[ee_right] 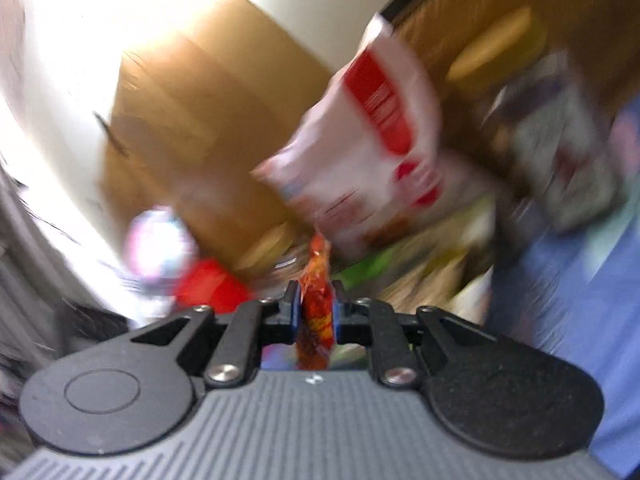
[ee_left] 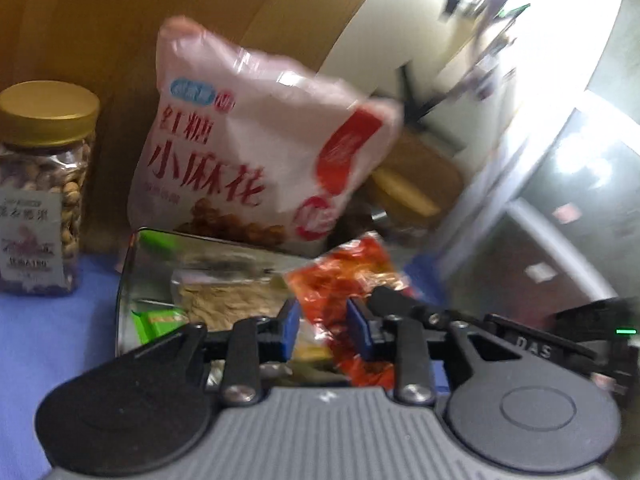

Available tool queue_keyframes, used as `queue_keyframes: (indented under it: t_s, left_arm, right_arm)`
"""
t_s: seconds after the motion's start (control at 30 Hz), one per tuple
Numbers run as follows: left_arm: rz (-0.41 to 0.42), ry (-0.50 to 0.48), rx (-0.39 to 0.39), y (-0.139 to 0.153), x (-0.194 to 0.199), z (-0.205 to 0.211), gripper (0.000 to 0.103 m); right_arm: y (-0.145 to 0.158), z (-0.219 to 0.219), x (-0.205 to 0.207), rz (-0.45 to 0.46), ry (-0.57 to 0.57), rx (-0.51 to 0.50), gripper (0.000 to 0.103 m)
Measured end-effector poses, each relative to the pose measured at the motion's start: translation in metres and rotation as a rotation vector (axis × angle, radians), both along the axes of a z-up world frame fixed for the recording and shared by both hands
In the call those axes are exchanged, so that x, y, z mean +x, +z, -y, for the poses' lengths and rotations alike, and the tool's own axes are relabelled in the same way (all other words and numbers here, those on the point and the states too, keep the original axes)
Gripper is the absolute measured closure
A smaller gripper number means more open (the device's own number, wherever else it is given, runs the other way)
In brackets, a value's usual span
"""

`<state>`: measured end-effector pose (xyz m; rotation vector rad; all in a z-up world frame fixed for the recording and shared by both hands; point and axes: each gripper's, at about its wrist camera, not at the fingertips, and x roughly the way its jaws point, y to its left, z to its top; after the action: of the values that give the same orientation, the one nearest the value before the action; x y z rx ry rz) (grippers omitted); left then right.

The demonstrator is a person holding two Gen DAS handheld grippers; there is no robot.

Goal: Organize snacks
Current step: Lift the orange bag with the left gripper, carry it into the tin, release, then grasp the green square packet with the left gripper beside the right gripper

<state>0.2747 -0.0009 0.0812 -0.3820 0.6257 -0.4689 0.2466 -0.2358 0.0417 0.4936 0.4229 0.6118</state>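
Right gripper [ee_right: 316, 312] pinches crinkly red-orange foil snack packet [ee_right: 317, 300], long axis toward 12 o'clock. Left gripper [ee_left: 323, 328] spread, empty-looking; packet [ee_left: 352, 280] at its 1 o'clock, over shiny metal tin [ee_left: 132, 280].

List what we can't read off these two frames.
- Left wrist: tin tray contents under the left gripper are hidden.
- Left wrist: jar label is too blurred.
- Right wrist: motion blur; only the red packet in the right gripper is clear.
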Motion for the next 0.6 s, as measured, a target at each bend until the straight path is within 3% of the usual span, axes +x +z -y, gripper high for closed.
queue_keyframes:
  t_s: [0.03,0.07,0.1,0.17,0.3,0.37,0.47,0.6]
  left_arm:
    - [-0.009,0.015,0.039,-0.006,0.005,0.006,0.075]
    - [-0.014,0.025,0.073,-0.011,0.008,0.01,0.075]
    - [-0.011,0.031,0.095,-0.015,0.007,0.013,0.075]
    - [0.018,0.041,0.1,-0.02,-0.004,0.009,0.065]
    - [0.05,0.066,0.109,-0.018,-0.036,-0.009,0.064]
    - [0.088,0.079,0.119,-0.013,-0.065,-0.021,0.06]
    - [0.063,0.062,0.104,-0.012,-0.106,-0.041,0.058]
    - [0.001,0.041,0.097,-0.025,-0.164,-0.061,0.048]
  right_arm:
    - [-0.002,-0.003,0.0,0.03,-0.07,-0.082,0.073]
    - [-0.005,-0.001,-0.001,0.058,-0.112,-0.12,0.059]
    - [-0.009,0.002,-0.005,0.081,-0.14,-0.125,0.054]
    - [-0.016,0.012,-0.012,0.106,-0.164,-0.085,0.054]
    - [-0.015,0.028,-0.024,0.106,-0.196,-0.018,0.055]
    - [-0.006,0.032,-0.037,0.086,-0.152,0.03,0.055]
    - [-0.006,0.033,-0.069,0.025,0.014,0.079,0.049]
    - [-0.033,0.012,-0.112,-0.082,0.194,-0.024,0.046]
